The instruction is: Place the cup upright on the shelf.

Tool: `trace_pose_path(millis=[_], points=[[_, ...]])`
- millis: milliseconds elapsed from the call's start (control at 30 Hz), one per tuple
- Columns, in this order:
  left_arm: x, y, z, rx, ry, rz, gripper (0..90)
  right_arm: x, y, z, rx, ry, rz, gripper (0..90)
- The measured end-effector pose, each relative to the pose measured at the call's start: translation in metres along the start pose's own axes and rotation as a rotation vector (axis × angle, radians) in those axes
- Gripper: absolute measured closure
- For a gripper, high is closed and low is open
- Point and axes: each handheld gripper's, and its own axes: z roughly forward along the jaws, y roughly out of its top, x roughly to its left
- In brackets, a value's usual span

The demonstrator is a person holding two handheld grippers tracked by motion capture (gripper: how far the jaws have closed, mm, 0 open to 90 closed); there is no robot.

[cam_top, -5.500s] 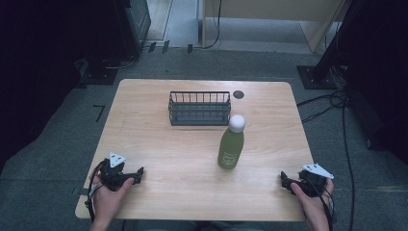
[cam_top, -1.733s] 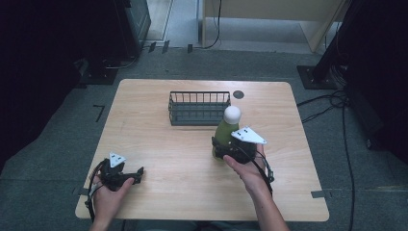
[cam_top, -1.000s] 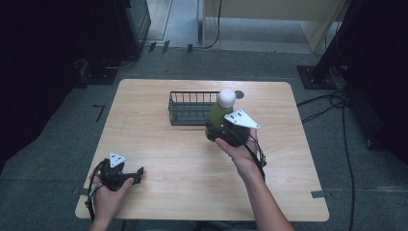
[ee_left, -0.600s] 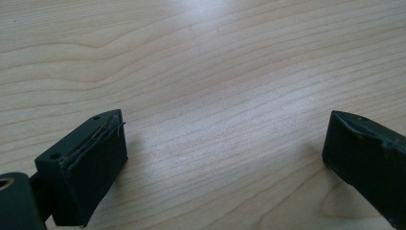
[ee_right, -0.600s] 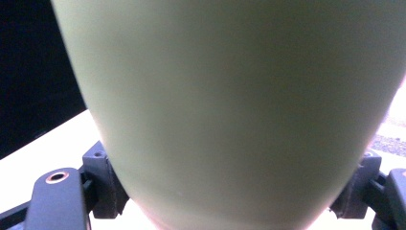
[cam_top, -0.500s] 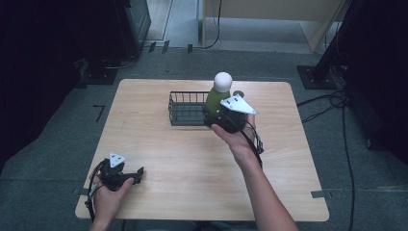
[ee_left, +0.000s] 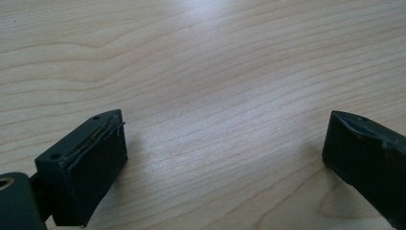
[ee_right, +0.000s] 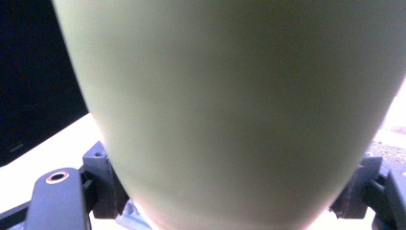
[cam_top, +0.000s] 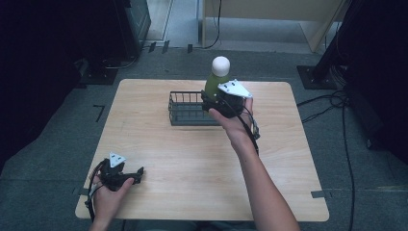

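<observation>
A green bottle [cam_top: 215, 82] with a round white cap hangs upright in the air over the right end of a black wire basket [cam_top: 185, 109]. My right gripper [cam_top: 213, 100] is shut on the bottle's lower body. Seen from the right gripper view, the green bottle [ee_right: 230, 110] bulges between the two black jaws. Near the table's front left corner my left gripper [cam_top: 137, 173] rests on the wood, open. In the left gripper view its jaws stand wide apart with bare table [ee_left: 215, 96] between them.
The light wooden table [cam_top: 288, 159] has a small dark round hole near its far edge, hidden behind the bottle now. Dark equipment and cables [cam_top: 337, 101] lie on the grey floor around the table.
My right gripper has carried the bottle up and away from me, from the table's middle to above the basket's right end. The left gripper has stayed put.
</observation>
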Motion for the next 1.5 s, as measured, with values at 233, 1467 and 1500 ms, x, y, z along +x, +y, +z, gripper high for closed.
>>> trace_pose_path(millis=[233,1467,1500], points=[[0.000,0.000,0.000,0.000,0.000,0.001,1.6,-0.008,0.006,0.015,0.006,-0.006,0.039,19.8],[0.000,0.000,0.000,0.002,0.000,0.001,1.5,-0.028,-0.012,0.073,0.097,-0.088,0.055,19.8],[0.000,0.000,0.000,0.002,0.000,0.001,1.6,-0.028,-0.012,0.073,0.097,-0.088,0.055,19.8]])
